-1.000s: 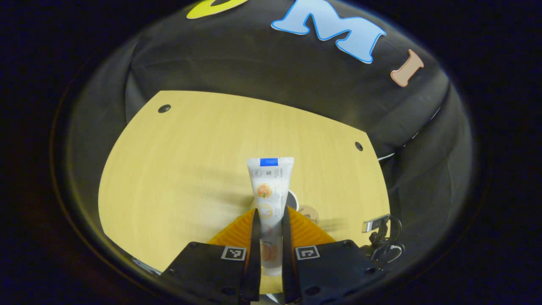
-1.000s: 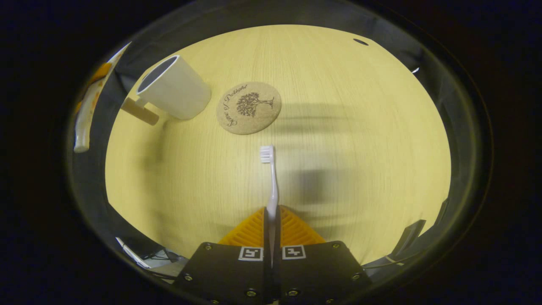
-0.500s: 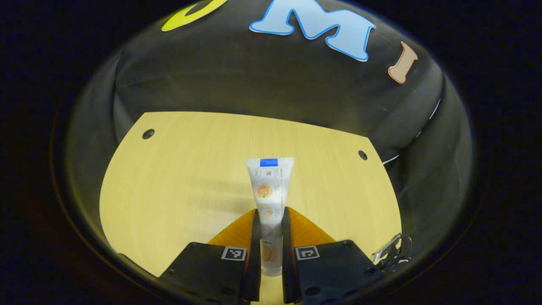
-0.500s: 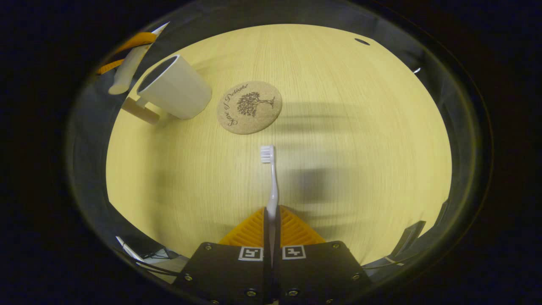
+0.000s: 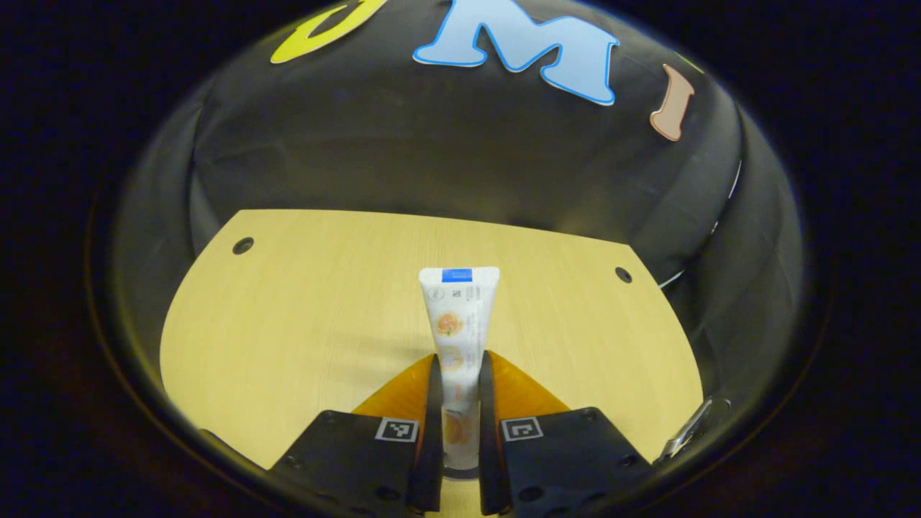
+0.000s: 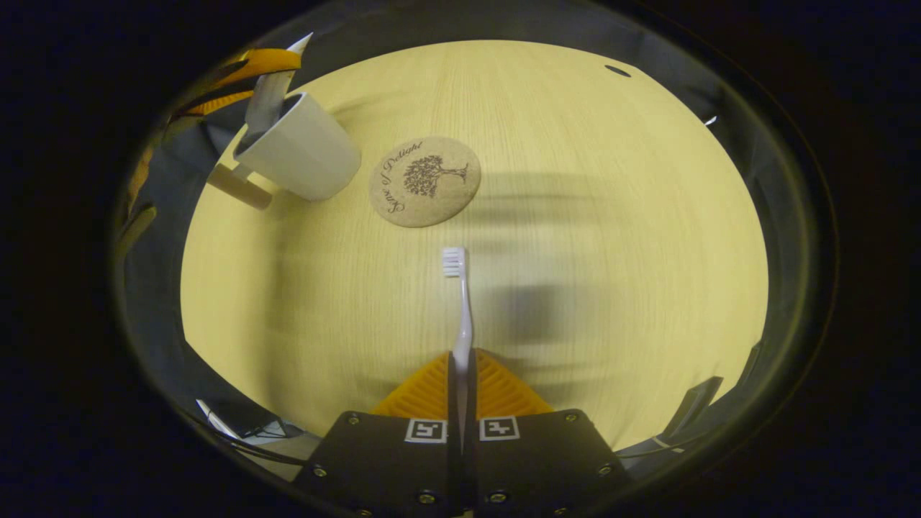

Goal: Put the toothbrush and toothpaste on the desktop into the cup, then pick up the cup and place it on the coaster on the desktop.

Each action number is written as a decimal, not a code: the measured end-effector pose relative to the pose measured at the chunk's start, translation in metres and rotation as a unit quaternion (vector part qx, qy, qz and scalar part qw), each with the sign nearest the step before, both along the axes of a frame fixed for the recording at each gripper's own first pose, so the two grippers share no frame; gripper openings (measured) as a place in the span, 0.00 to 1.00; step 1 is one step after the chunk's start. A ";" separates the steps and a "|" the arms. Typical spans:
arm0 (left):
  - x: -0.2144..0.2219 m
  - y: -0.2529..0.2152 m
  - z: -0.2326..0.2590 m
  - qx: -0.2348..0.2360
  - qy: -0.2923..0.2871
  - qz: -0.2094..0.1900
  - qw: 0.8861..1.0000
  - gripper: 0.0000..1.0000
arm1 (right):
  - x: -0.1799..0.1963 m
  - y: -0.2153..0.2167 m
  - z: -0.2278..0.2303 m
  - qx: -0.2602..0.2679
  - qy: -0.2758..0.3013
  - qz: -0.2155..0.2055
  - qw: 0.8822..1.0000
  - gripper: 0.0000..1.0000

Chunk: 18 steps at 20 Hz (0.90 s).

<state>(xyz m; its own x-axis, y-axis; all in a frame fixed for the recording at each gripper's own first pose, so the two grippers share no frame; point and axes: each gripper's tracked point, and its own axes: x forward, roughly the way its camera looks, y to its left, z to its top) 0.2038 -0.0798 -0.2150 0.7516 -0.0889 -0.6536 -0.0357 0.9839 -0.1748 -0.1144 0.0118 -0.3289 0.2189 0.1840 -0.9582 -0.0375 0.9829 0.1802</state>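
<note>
My left gripper [image 5: 457, 363] is shut on a white toothpaste tube [image 5: 458, 316], whose flat end points away over the wooden table [image 5: 302, 316]. In the right gripper view a white cup [image 6: 306, 152] with a wooden handle stands at the far left. The left gripper [image 6: 248, 72] hovers over the cup, and the toothpaste tube [image 6: 266, 104] dips into its mouth. A round cork coaster [image 6: 424, 181] lies just right of the cup. My right gripper [image 6: 460, 363] is shut on a white toothbrush [image 6: 462, 309], bristle head forward, above the table.
Two small dark holes [image 5: 242, 245] [image 5: 623, 274] mark the table's far corners. A metal clip [image 5: 694, 430] sits off the table's right edge. In the right gripper view, cables [image 6: 237, 435] lie below the near-left edge and a dark object [image 6: 694, 403] below the near-right.
The left gripper has carried the toothpaste to the right, over the cup, and the tube's lower end now sits in the cup's mouth. The right gripper and toothbrush have stayed still.
</note>
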 end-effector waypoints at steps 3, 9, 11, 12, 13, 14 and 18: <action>0.001 0.000 0.002 0.008 -0.024 -0.001 1.000 0.28 | 0.000 0.000 0.000 -0.001 -0.001 0.000 1.000 0.02; 0.001 -0.003 -0.008 0.020 -0.028 -0.008 0.999 0.29 | -0.001 0.000 -0.001 -0.004 -0.007 0.002 1.000 0.02; -0.004 -0.006 -0.012 0.016 -0.026 -0.009 0.999 0.35 | -0.001 0.000 -0.001 -0.005 -0.009 0.003 1.000 0.02; -0.007 -0.006 -0.014 0.017 -0.023 -0.008 1.000 0.44 | 0.000 0.000 -0.001 -0.005 -0.010 0.003 1.000 0.02; -0.011 -0.005 -0.017 0.019 -0.017 -0.007 1.000 0.45 | -0.001 0.000 -0.001 -0.005 -0.010 0.002 1.000 0.02; -0.012 -0.004 -0.016 0.020 -0.019 -0.007 1.000 0.53 | 0.001 0.001 -0.003 -0.005 -0.011 0.002 1.000 0.02; -0.016 0.002 -0.007 0.031 -0.031 -0.011 0.999 0.56 | 0.000 0.000 0.000 -0.002 -0.017 -0.004 1.000 0.02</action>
<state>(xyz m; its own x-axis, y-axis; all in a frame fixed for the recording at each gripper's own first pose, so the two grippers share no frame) 0.1873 -0.0775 -0.2218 0.7896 -0.0664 -0.6100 -0.0057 0.9933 -0.1156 -0.1145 0.0120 -0.3294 0.2534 0.1786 -0.9507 -0.0351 0.9839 0.1755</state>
